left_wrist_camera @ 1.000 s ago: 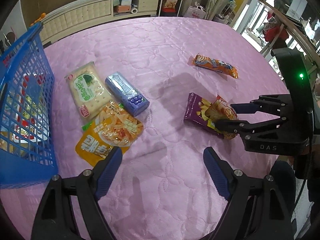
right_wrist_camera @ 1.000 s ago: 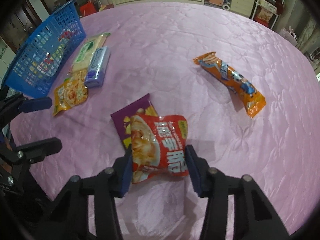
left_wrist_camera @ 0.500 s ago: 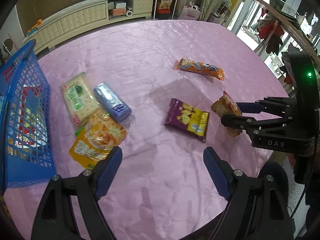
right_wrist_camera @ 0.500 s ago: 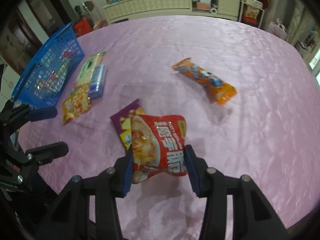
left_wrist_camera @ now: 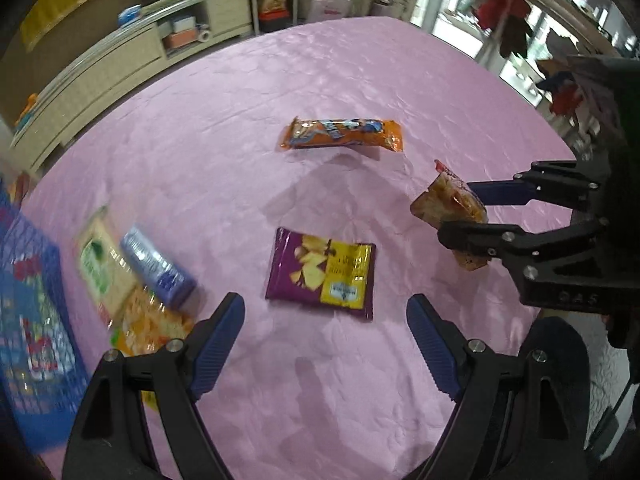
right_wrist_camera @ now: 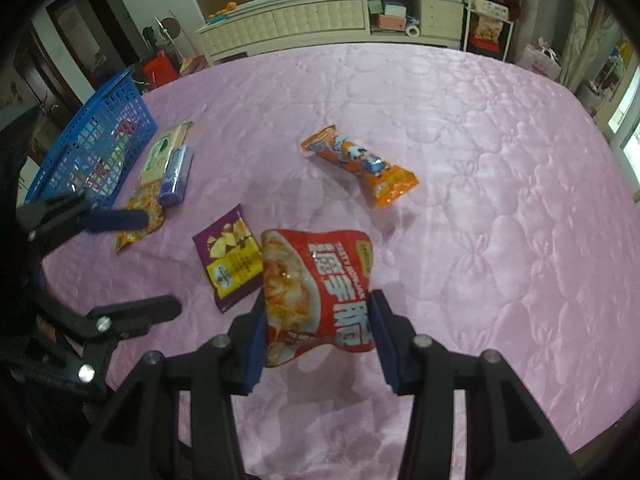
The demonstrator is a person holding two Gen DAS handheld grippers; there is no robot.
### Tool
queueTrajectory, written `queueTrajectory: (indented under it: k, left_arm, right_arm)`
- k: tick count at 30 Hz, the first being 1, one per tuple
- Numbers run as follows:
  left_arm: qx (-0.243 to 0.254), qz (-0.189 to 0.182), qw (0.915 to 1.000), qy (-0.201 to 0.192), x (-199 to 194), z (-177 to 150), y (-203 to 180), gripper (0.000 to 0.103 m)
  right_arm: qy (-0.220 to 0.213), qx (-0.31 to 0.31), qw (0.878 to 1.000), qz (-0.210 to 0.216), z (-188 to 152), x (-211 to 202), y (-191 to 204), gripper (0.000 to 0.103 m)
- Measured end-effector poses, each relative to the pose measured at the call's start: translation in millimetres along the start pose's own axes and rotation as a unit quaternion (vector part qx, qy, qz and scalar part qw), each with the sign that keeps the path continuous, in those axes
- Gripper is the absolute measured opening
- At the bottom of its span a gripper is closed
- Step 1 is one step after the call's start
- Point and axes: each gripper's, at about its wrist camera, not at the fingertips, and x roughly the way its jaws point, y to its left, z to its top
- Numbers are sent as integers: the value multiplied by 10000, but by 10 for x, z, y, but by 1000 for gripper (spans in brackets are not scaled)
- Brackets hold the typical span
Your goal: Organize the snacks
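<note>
The crinkled red foil snack packet [right_wrist_camera: 320,296] hangs above the quilted pink cloth [right_wrist_camera: 480,184], its lower edge hidden between the right gripper [right_wrist_camera: 318,334] pads, which clench it. The blue mesh basket [left_wrist_camera: 28,320] is blurred, its contents unreadable. The left gripper [left_wrist_camera: 326,340] gapes wide, empty.

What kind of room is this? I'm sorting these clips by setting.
Most likely a lived-in home room, perhaps a bedroom. The snacks lie on a pink quilted cover like a bedspread, a cream padded unit with open shelves runs behind it, and clothes hang on a rack by the window.
</note>
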Motion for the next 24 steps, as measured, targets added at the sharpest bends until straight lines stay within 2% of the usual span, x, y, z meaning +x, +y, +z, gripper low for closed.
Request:
queueTrajectory:
  k: [7, 18, 24]
  left_arm:
    - [437, -266, 9981, 351, 254, 127, 21, 82]
    - [1070, -200, 9922, 610, 579, 229, -20, 82]
    - [1118, -137, 9916, 635, 699, 279, -50, 82]
  right_arm:
    - [-12, -11, 10000, -44, 12, 46, 5, 51]
    - [132, 111, 9998, -46, -10, 169, -68, 50]
    - [123, 286, 9995, -3, -43, 162, -140, 50]
